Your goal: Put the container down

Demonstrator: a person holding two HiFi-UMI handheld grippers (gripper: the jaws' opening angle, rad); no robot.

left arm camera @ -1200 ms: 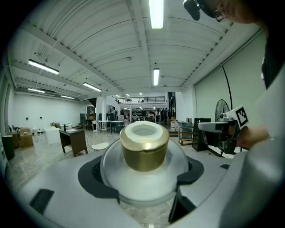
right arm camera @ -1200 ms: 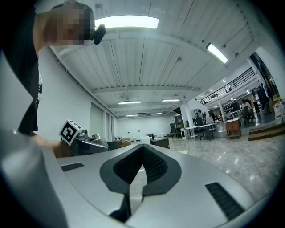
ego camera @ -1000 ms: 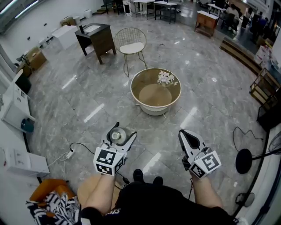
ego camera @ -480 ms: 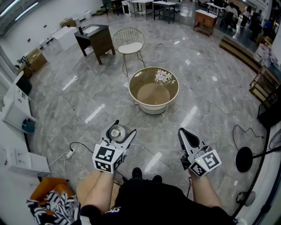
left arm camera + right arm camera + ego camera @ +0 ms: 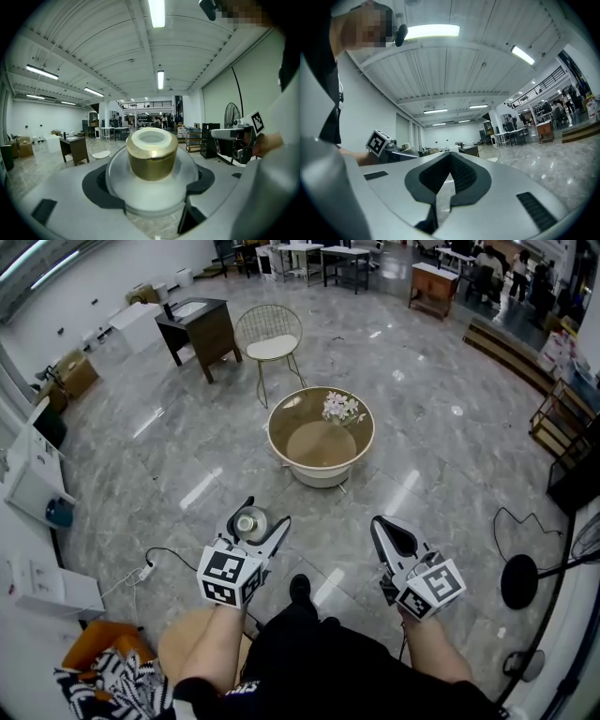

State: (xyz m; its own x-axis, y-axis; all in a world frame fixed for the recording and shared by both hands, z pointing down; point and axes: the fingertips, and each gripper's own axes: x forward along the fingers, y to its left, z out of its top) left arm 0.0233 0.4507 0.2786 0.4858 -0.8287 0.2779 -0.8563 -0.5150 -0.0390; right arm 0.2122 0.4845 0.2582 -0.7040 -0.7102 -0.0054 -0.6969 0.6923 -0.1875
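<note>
Shows, from a head camera looking steeply down, a wide hall with a polished grey marble floor [image 5: 450, 456]. Ahead and well apart from the person, a low round table [image 5: 319, 476] with white flowers [image 5: 339, 407] on its glossy top; beyond it, a wire chair [image 5: 270, 343] and a dark desk [image 5: 202, 329]. Since a second ago, the whole room shifted slightly leftward in view, table and chair included, and one dark shoe [image 5: 300, 588] now pushed forward between the two tongs where a pair sat side by side before. Reads as a step taken towards the table: walking under way, not yet a set-down. Left gripper [image 5: 265, 514] kept at much the same spot in view, low at the left, clamped on the container [image 5: 248, 522], a clear rounded jar with a gold cap, upright between the jaws and carried in the air above the floor. Right gripper [image 5: 380, 523] drawn a touch leftward, jaws pressed together on nothing. Container therefore still in hand and the task still open; table top judged the likely landing place, with more floor to cross first and an upright carry needed on the way
</note>
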